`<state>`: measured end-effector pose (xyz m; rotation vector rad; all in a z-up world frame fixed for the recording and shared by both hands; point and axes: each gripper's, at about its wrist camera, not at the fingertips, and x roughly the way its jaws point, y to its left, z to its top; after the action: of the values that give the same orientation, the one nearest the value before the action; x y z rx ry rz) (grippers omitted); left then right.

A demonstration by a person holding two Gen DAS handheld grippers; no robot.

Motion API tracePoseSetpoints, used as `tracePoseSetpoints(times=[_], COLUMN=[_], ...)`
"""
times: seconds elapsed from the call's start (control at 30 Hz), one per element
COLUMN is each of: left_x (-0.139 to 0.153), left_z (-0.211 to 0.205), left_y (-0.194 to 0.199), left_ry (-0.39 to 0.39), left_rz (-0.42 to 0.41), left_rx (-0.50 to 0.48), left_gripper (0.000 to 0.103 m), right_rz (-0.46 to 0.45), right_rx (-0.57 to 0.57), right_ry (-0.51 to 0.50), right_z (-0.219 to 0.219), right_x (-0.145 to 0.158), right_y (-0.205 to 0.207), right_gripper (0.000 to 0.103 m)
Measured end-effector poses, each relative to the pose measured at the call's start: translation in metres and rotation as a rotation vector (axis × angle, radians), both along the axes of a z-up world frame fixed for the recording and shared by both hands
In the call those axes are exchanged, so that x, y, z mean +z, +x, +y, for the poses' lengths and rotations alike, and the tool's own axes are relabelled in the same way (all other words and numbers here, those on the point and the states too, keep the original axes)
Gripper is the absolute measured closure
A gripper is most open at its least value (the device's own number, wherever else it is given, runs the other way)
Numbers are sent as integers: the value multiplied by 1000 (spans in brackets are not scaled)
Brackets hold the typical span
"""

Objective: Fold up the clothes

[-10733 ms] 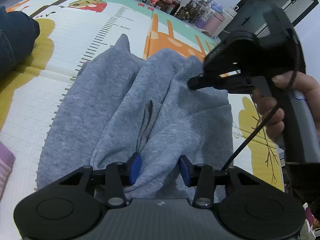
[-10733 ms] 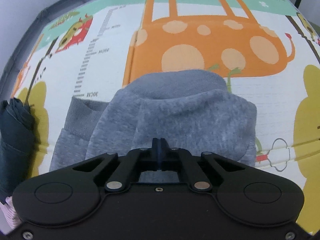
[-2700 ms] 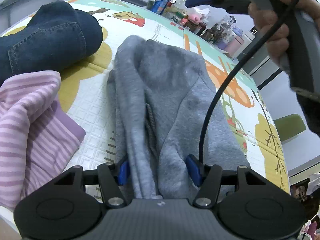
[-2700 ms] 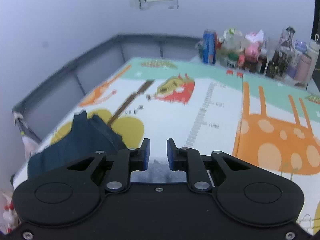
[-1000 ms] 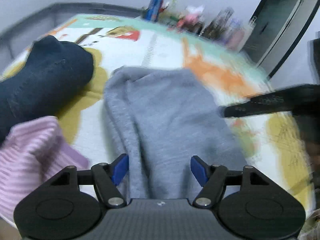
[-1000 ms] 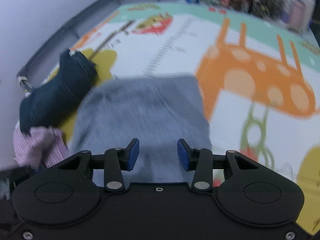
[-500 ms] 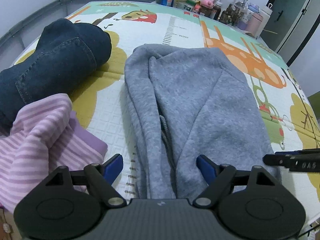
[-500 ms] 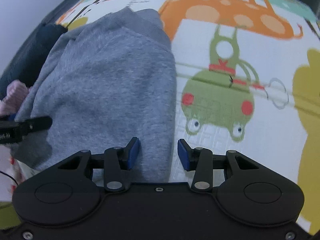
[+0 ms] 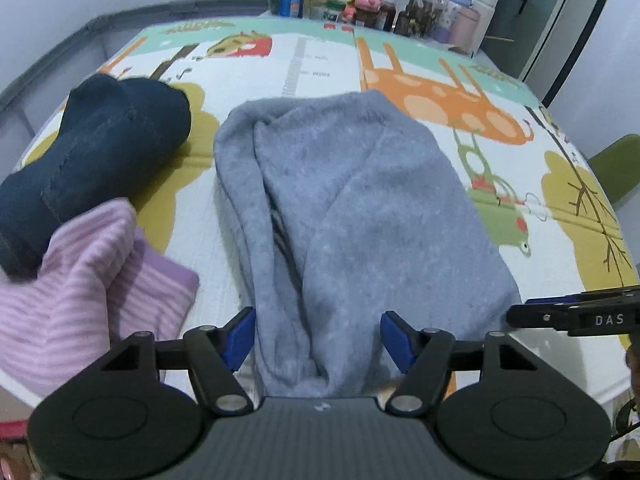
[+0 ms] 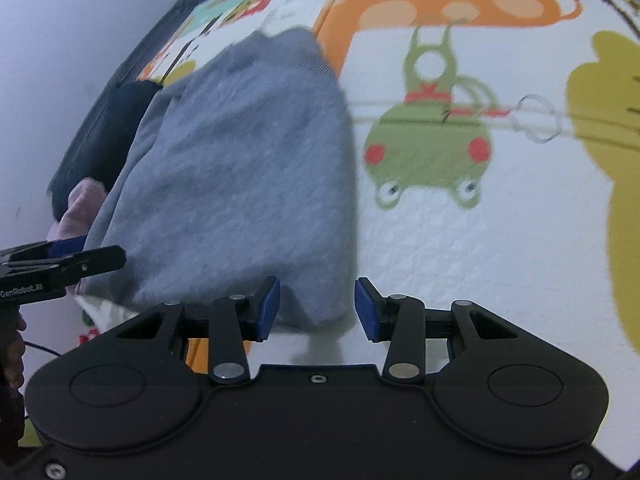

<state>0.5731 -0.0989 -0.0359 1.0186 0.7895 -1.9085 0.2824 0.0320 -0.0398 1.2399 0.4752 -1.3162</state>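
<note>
- Two grippers hang over the near end of a grey sweatshirt [image 9: 360,208] that lies lengthwise on a printed play mat [image 9: 320,68]; the garment is folded into a long narrow shape with a deep crease running along its left side; its far end reaches toward the orange giraffe print [image 9: 444,96].
- The left gripper [image 9: 318,338] has its jaws standing wide; they have just been closing a little; the near hem of the sweatshirt sits bunched between the blue pads [image 9: 239,338], which do not appear to press on it.
- The right gripper [image 10: 316,308] has its jaws partly apart, narrower than the left's; the near right corner of the sweatshirt lies between the pads, closer to the left pad, with bare mat showing under the right one; whether the cloth touches a pad cannot be told; this view is slightly blurred.
- Each gripper's fingers show at the edge of the other's view, just beside the garment's near corners.
- A dark denim garment [image 9: 92,156] lies bundled to the left of the sweatshirt, apart from it; a pink striped garment [image 9: 80,288] lies nearer, touching the denim.
- A row of bottles and cans [image 9: 380,4] stands beyond the far edge of the mat.
- A green frog print [image 10: 432,148] shows on the mat right of the sweatshirt.
</note>
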Motion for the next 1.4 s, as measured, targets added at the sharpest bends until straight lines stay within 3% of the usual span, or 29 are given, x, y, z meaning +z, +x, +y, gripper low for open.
tracePoseSetpoints(times=[0.2, 0.33, 0.43, 0.57, 0.7, 0.87, 1.03, 1.17, 1.23, 1.4], left_x=[3, 14, 21, 37, 44, 16, -10, -21, -25, -33], left_z=[13, 22, 28, 39, 46, 32, 16, 6, 0, -12], left_y=[4, 0, -3, -7, -17, -21, -8, 3, 10, 32], left_ry=[19, -31, -70, -171, -203, -99, 22, 84, 116, 193], left_rz=[47, 81, 96, 103, 79, 10, 40, 79, 105, 182], left_rx=[-10, -60, -95, -147, -228, -176, -86, -16, 25, 109], left_gripper=[33, 33, 33, 36, 34, 35, 39, 71, 80, 83], right_rz=[7, 21, 6, -21, -26, -25, -56, -27, 10, 44], right_rx=[-4, -34, -47, -65, -74, -88, -98, -76, -65, -22], right_ry=[-10, 5, 3, 4, -1, 18, 25, 25, 21, 7], right_z=[-2, -3, 0, 3, 5, 3, 1, -2, -4, -3], right_x=[-7, -12, -13, -13, -12, -14, -17, -19, -20, -12], right_y=[14, 12, 6, 1, 0, -2, -3, 5, 10, 10], right_gripper=[62, 80, 85, 86, 82, 75, 68, 67, 83, 93])
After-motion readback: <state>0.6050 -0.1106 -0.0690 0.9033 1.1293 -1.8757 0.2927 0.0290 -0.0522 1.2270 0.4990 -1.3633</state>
